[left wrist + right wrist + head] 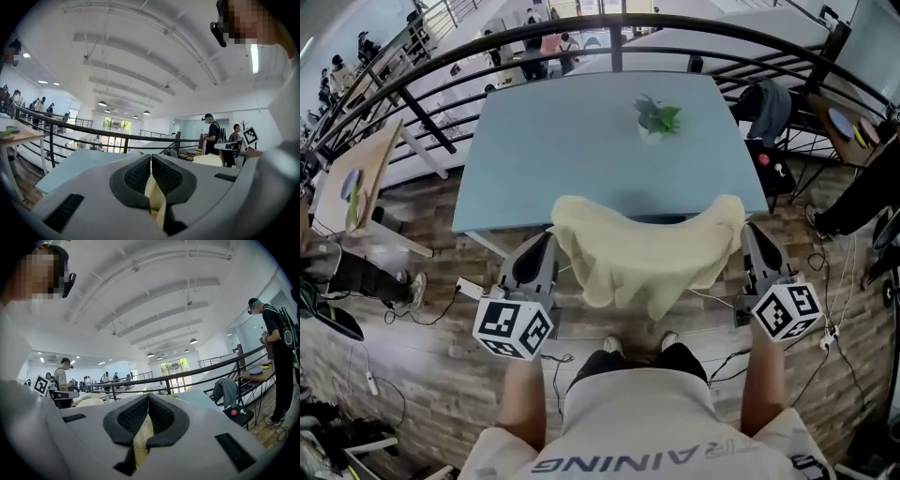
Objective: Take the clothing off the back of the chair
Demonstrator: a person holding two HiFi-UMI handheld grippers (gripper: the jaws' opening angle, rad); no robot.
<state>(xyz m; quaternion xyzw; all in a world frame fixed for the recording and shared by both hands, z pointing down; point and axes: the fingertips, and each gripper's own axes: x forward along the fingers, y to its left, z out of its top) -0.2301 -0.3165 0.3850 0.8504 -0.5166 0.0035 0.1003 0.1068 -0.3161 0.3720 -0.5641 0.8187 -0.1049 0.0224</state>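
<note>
A pale yellow garment (647,255) hangs spread between my two grippers, in front of the light blue table (544,150). It sags in the middle above the wooden floor and touches nothing. My left gripper (550,237) is shut on the garment's left corner. In the left gripper view a strip of yellow cloth (155,197) is pinched between the dark pads (165,176). My right gripper (746,231) is shut on the right corner, and the cloth (140,442) shows between its pads (129,417). No chair shows under the garment.
A small green plant (658,117) stands on the table. A black curved railing (609,23) runs behind it. At the right stands a chair with a grey garment (772,105) on its back. A wooden desk (358,178) is at the left. Cables (450,305) lie on the floor.
</note>
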